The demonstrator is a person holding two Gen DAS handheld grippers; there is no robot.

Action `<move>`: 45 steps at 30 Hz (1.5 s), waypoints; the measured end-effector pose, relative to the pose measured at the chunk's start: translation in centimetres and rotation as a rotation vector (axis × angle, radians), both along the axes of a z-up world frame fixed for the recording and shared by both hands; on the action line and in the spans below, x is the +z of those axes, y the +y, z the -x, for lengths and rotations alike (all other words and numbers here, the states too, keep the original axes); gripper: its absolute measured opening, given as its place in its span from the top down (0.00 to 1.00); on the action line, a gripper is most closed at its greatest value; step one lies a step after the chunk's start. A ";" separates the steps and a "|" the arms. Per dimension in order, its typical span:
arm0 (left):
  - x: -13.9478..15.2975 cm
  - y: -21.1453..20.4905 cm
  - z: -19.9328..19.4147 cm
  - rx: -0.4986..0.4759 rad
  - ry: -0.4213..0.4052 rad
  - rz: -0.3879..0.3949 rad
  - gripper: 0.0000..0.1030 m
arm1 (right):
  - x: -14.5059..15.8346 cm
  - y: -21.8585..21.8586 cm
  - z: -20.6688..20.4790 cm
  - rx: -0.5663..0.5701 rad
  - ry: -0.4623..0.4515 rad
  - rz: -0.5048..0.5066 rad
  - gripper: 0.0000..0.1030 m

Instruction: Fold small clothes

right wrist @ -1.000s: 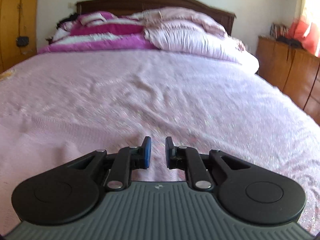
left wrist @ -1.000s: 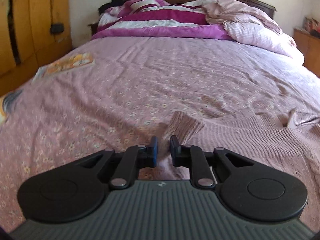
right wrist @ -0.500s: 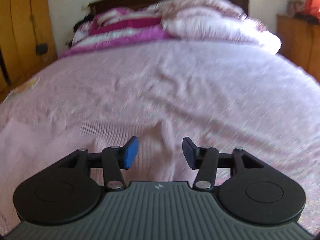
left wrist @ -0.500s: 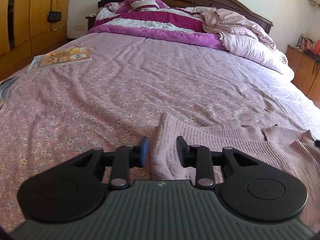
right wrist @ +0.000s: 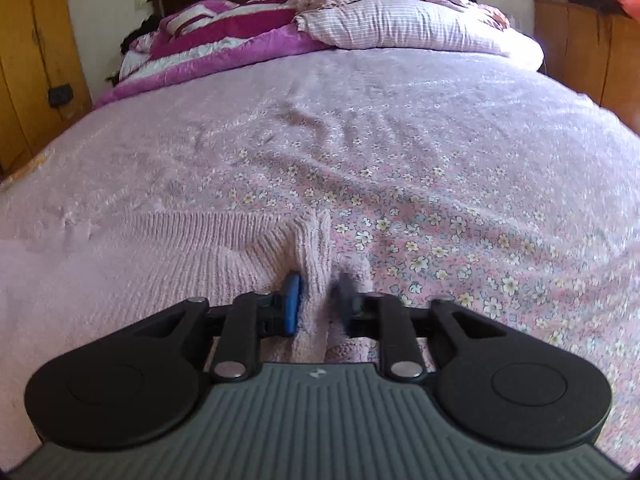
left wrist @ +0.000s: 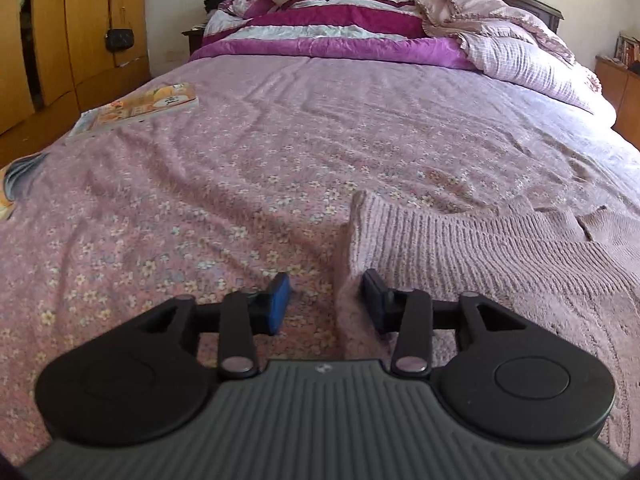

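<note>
A small pink knit sweater lies flat on the floral bedsheet. In the left wrist view its left edge runs down between my fingers. My left gripper is open, its right finger on the knit and its left finger over the sheet. In the right wrist view the sweater spreads to the left, and a raised ribbed fold stands between the fingers. My right gripper is narrowly open around this fold; its right finger is blurred.
A picture book lies at the bed's left edge. A rolled purple and pink duvet and the headboard stand at the far end. Wooden wardrobes are at the left, a wooden cabinet at the right.
Both grippers have opened from nearly closed and come down to the sweater's edges. The right gripper now narrows around a raised fold of knit.
</note>
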State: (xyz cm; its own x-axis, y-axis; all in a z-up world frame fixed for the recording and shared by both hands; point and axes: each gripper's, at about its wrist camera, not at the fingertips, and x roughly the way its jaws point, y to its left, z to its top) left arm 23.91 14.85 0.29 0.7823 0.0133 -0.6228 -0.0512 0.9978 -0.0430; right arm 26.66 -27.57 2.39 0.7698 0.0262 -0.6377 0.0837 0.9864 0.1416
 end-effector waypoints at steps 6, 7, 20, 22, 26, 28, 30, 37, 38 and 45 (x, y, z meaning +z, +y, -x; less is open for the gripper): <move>1.3 0.7 1.3 0.017 0.027 0.041 0.55 | 1.3 -1.5 2.3 -0.058 -0.025 -0.050 0.38; 1.5 0.8 1.7 0.015 0.033 0.048 0.55 | 1.5 -1.7 2.9 -0.059 -0.024 -0.067 0.38; 3.8 1.5 8.2 0.015 0.129 0.105 0.33 | 1.1 -3.5 11.3 -0.067 0.020 -0.314 0.14; 3.9 1.4 9.0 0.014 0.148 0.108 0.33 | 1.1 -3.6 12.1 -0.064 0.028 -0.319 0.14; 4.2 1.5 10.7 0.018 0.159 0.129 0.33 | 1.0 -3.9 13.4 -0.021 0.056 -0.385 0.13; 4.2 1.3 11.3 0.022 0.166 0.131 0.33 | 0.7 -3.6 13.6 0.018 0.088 -0.407 0.13; 4.1 1.1 11.7 0.019 0.174 0.129 0.33 | 0.3 -2.8 13.6 0.057 0.106 -0.401 0.13; 3.6 0.1 12.4 0.019 0.195 0.097 0.33 | -0.9 -1.2 13.2 0.099 0.101 -0.453 0.08; 3.5 -0.1 12.5 0.016 0.197 0.097 0.33 | -1.1 -1.2 13.1 0.094 0.090 -0.463 0.06; 2.8 -0.5 12.6 0.004 0.212 0.093 0.33 | -1.5 -1.5 13.3 0.050 0.045 -0.534 0.05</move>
